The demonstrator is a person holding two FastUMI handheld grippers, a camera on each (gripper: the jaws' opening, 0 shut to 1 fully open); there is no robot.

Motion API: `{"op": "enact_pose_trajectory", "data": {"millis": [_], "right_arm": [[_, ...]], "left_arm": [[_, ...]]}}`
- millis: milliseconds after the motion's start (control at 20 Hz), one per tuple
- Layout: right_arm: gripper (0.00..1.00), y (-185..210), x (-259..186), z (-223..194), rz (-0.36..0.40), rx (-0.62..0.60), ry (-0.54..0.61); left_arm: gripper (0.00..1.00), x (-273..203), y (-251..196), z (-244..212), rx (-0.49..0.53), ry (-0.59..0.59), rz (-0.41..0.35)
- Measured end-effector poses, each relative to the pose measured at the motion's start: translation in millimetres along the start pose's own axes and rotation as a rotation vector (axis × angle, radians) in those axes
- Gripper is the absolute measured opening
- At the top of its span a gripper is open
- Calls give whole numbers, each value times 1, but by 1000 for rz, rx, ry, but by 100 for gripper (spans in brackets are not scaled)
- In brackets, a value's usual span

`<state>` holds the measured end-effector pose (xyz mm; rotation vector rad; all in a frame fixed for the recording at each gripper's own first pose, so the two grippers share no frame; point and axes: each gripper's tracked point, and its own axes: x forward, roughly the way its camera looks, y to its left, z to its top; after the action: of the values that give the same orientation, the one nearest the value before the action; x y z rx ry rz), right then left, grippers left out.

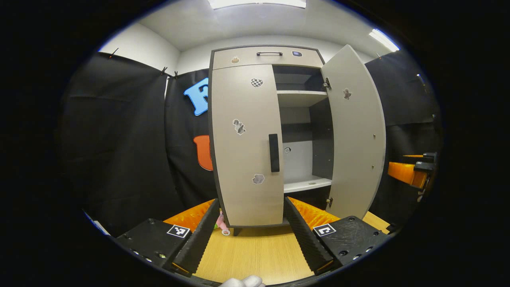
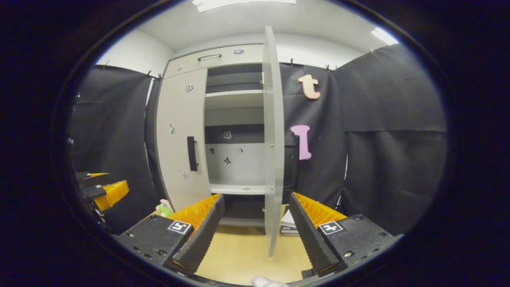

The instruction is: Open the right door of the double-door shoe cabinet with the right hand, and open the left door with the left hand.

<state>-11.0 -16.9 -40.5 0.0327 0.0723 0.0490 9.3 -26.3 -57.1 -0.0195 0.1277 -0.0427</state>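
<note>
The flat grey left door (image 1: 247,145) of the shoe cabinet (image 1: 267,56) is closed, its black bar handle (image 1: 273,152) ahead of the released left gripper (image 1: 250,239). Right of it, the right door (image 1: 354,135) stands swung out, baring smooth shelves (image 1: 305,184). The right gripper (image 2: 255,235) gapes around that door's edge.

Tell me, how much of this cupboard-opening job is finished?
About half. Done: the right door is swung wide, showing the shelves inside. In hand: the left gripper is open and faces the left door, lined up toward its handle but not touching it. Left: that door is shut and needs pulling open. The right gripper is open, holding nothing.
</note>
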Motion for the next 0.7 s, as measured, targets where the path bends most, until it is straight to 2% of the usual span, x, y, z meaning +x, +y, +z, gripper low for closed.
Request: {"op": "enact_pose_trajectory", "data": {"millis": [250, 550, 700], "right_arm": [[100, 5, 6, 1, -22, -11, 18], [100, -5, 13, 18, -69, -17, -6], [100, -19, 14, 18, -115, -26, 3]], "left_arm": [[97, 44, -7, 6, -5, -17, -32], [96, 120, -26, 44, -26, -89, -88], [96, 158, -34, 57, -5, -124, -85]]}}
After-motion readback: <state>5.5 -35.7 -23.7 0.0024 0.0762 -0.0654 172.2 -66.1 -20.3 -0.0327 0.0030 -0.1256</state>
